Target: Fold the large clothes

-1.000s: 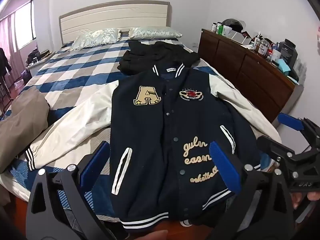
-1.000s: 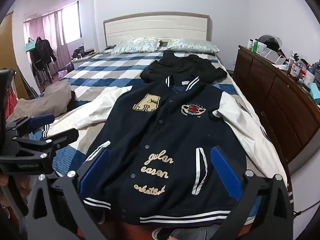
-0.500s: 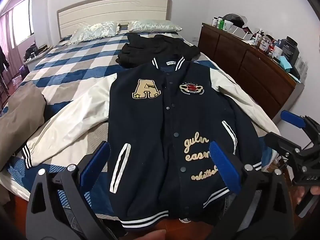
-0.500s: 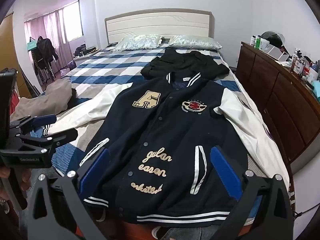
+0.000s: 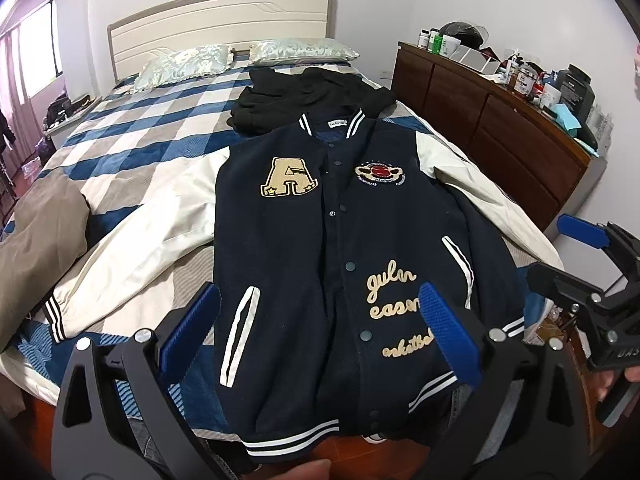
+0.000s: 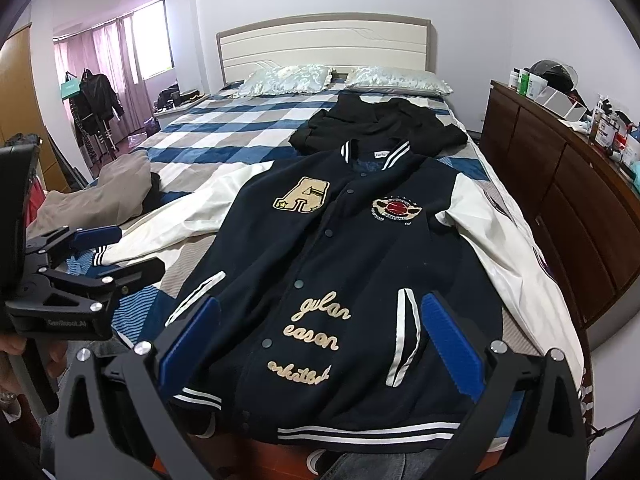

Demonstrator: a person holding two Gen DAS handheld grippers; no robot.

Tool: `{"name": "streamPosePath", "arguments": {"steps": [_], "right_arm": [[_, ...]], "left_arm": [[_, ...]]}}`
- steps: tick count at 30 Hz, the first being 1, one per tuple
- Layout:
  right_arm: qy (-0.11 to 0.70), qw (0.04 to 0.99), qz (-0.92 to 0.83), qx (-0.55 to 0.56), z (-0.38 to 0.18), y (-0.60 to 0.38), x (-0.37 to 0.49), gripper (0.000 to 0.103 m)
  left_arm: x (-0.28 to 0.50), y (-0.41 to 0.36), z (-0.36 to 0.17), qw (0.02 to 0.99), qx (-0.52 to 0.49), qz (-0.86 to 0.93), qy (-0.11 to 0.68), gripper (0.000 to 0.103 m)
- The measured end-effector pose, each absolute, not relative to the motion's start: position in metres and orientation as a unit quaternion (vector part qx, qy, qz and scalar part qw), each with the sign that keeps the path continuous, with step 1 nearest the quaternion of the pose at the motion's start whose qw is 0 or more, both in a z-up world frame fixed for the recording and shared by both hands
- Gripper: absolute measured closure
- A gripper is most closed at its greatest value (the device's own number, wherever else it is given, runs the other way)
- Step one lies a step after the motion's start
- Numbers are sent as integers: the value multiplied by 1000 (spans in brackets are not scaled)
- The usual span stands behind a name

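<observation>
A navy varsity jacket [image 5: 320, 248] with cream sleeves lies face up and buttoned on the bed, hem toward me, sleeves spread to both sides; it also shows in the right wrist view [image 6: 340, 272]. My left gripper [image 5: 320, 328] is open and empty, held above the hem. My right gripper [image 6: 316, 336] is open and empty, also above the hem. The right gripper also appears at the right edge of the left wrist view [image 5: 576, 256], the left gripper at the left edge of the right wrist view [image 6: 116, 252].
A black garment [image 5: 304, 96] lies beyond the collar. A brown garment [image 5: 36, 248] lies at the bed's left side. The bed [image 5: 152, 120] has a blue checked cover and two pillows. A cluttered wooden dresser [image 5: 500, 120] stands close on the right.
Both grippers have moved slightly forward over the jacket's hem, so the jacket looks a little larger. Both stay open; the jacket has not moved.
</observation>
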State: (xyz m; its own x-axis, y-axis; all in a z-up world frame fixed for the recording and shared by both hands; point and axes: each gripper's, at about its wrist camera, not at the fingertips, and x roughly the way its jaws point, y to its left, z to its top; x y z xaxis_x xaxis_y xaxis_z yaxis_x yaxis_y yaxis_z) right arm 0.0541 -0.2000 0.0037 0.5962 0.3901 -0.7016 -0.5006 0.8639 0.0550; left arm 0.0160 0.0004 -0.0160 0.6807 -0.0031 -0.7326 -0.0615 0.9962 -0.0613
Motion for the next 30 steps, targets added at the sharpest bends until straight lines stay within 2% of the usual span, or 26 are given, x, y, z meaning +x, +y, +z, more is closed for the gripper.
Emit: {"name": "streamPosePath", "arguments": {"steps": [30], "right_arm": [[381,886,254,-66,-2,-199,51,4]], "left_arm": [[15,-1,-18,916,-44,10,398,6]]}}
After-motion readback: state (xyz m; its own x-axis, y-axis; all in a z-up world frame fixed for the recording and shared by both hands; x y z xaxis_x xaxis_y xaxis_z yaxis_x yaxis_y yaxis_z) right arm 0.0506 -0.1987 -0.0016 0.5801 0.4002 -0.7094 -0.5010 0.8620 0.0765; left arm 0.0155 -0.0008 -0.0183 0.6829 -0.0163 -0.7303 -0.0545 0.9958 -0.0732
